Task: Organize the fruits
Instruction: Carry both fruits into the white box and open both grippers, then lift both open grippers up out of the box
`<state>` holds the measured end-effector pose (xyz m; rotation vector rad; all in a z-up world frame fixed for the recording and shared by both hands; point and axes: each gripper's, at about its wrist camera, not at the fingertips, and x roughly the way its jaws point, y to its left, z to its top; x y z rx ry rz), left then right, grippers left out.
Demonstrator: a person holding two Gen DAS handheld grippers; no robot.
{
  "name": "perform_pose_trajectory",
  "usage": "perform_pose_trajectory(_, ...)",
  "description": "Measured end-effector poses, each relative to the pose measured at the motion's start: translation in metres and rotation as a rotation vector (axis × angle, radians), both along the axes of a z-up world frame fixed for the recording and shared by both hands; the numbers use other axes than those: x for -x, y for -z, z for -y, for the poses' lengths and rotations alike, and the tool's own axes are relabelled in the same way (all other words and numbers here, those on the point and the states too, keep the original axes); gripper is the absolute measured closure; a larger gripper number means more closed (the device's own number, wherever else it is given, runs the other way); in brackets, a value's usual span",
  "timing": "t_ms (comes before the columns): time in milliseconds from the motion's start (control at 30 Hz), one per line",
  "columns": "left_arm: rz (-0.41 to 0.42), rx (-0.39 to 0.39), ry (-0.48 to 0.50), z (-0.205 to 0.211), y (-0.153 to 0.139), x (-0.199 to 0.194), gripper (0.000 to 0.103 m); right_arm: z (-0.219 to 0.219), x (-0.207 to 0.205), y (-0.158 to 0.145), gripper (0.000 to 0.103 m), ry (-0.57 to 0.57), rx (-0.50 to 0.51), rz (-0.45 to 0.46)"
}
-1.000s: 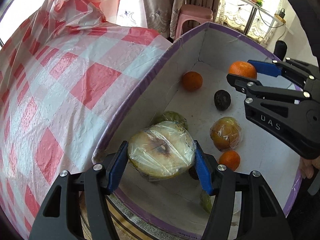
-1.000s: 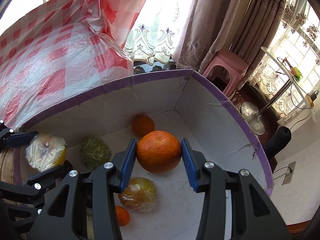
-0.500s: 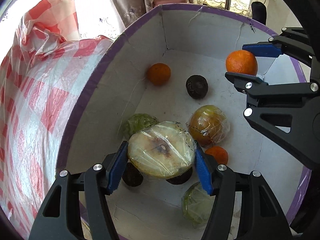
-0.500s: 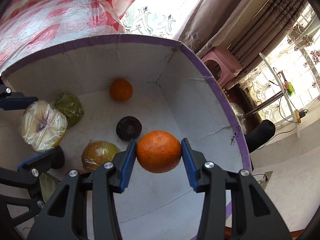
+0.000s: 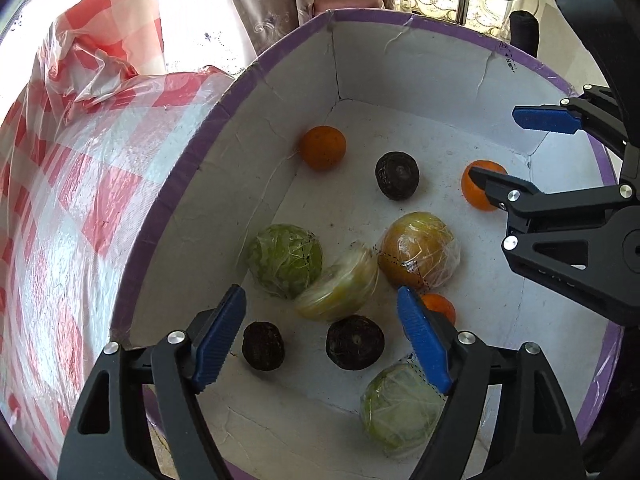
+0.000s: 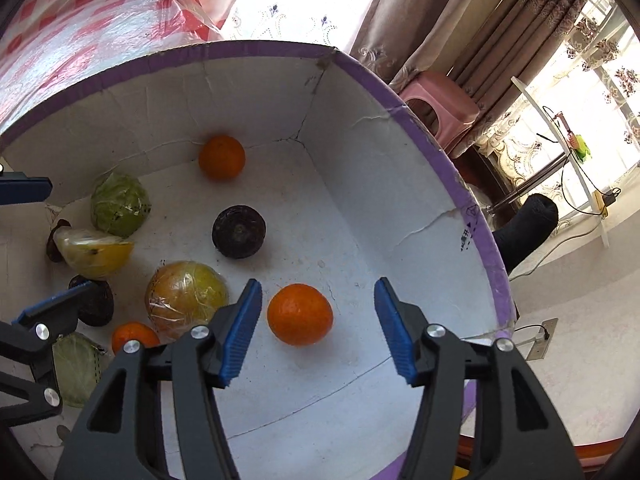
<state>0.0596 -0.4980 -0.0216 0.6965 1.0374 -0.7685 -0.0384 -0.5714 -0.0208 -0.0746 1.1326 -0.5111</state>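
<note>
Both grippers hover over a white box with a purple rim (image 5: 224, 104), also in the right wrist view (image 6: 440, 156). My left gripper (image 5: 322, 338) is open and empty; the wrapped half fruit (image 5: 338, 286) lies blurred on the box floor below it, also seen in the right wrist view (image 6: 94, 252). My right gripper (image 6: 318, 330) is open and empty; the orange (image 6: 300, 314) lies on the floor below it, partly hidden in the left wrist view (image 5: 474, 190). The right gripper (image 5: 504, 146) shows at the right of the left wrist view.
In the box lie another orange (image 5: 323, 147), dark round fruits (image 5: 397, 175) (image 5: 355, 342) (image 5: 263, 346), a wrapped yellow-orange fruit (image 5: 418, 254), green wrapped fruits (image 5: 285, 259) (image 5: 400, 408) and a small orange (image 5: 440, 306). A red-checked plastic cloth (image 5: 80, 200) lies left. A pink stool (image 6: 436, 104) stands beyond.
Both grippers opened. The wrapped half fruit dropped from the left gripper onto the box floor, and the orange dropped from the right gripper onto the floor.
</note>
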Motion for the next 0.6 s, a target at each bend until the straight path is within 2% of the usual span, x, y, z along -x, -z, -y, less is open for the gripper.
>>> perform_pose_trajectory(167,-0.011,0.024,-0.041,-0.009,-0.006,0.000,0.026,-0.001,0.007,-0.009,0.026,0.026,0.013,0.063)
perform_pose_trajectory(233,0.000,0.048,-0.068,-0.016,-0.014,0.004,0.017,-0.004,0.012,-0.019,0.020,0.050,0.018,0.112)
perform_pose_trajectory(400,0.040,0.103,-0.175,-0.047,-0.034,0.021,0.015,-0.009,0.034,-0.044,0.016,0.108,-0.005,0.239)
perform_pose_trajectory(500,0.014,0.167,-0.252,-0.069,-0.045,0.032,0.015,-0.013,0.041,-0.059,0.015,0.117,0.000,0.287)
perform_pose_trajectory(600,0.000,0.214,-0.320,-0.078,-0.043,0.041,0.015,-0.026,0.050,-0.068,0.015,0.100,0.007,0.310)
